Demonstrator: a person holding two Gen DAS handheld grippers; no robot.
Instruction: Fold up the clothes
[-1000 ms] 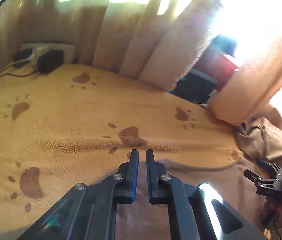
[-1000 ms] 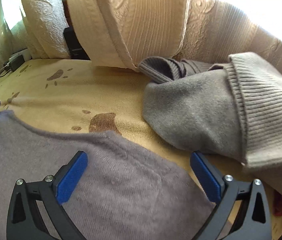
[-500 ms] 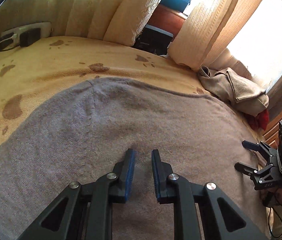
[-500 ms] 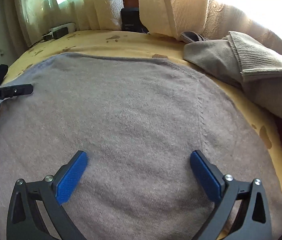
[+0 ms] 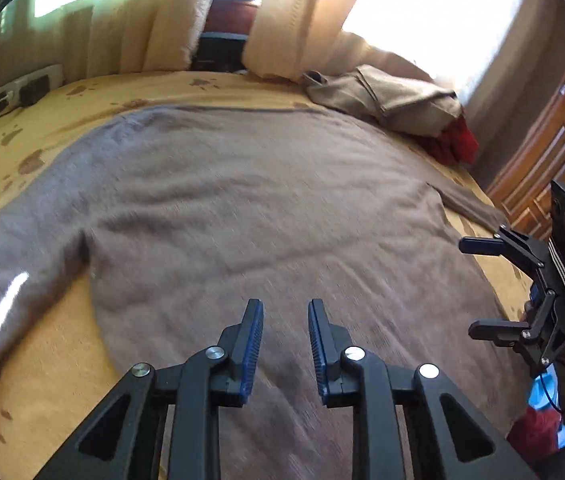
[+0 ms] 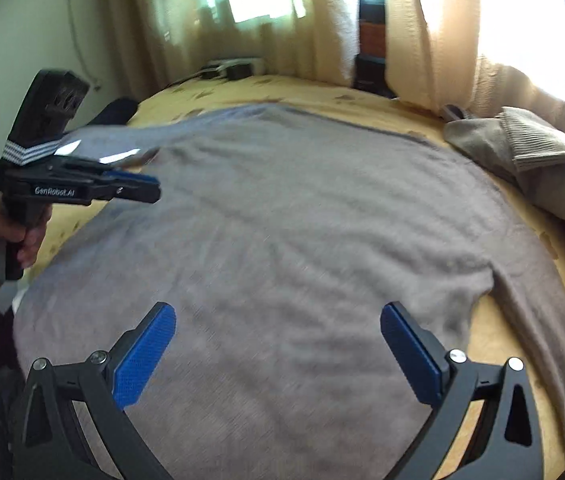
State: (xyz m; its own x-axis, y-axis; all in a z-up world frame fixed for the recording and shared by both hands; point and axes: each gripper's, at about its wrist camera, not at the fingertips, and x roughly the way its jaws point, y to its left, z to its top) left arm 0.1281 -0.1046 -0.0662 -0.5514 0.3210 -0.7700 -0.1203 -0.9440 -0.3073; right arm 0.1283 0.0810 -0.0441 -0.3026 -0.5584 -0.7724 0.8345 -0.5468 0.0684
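While the large grey-brown knit sweater (image 5: 266,200) lies spread flat across the yellow paw-print blanket (image 5: 42,364), no fold shows yet, so the task seems barely begun. Above its hem, the left gripper (image 5: 285,344) hangs slightly parted, gripping nothing. Further right, the right gripper (image 6: 278,356) hovers wide apart, empty, with all folding remaining.

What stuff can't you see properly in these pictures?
- Big grey knitted sweater: its near hem is hidden behind the left gripper in the left wrist view.
- Red cloth: mostly buried under the folded beige ribbed sweater.
- Dark boxes between the cream curtains: too blurred to identify.
- Right gripper: only the fingers show; its handle is cut off.
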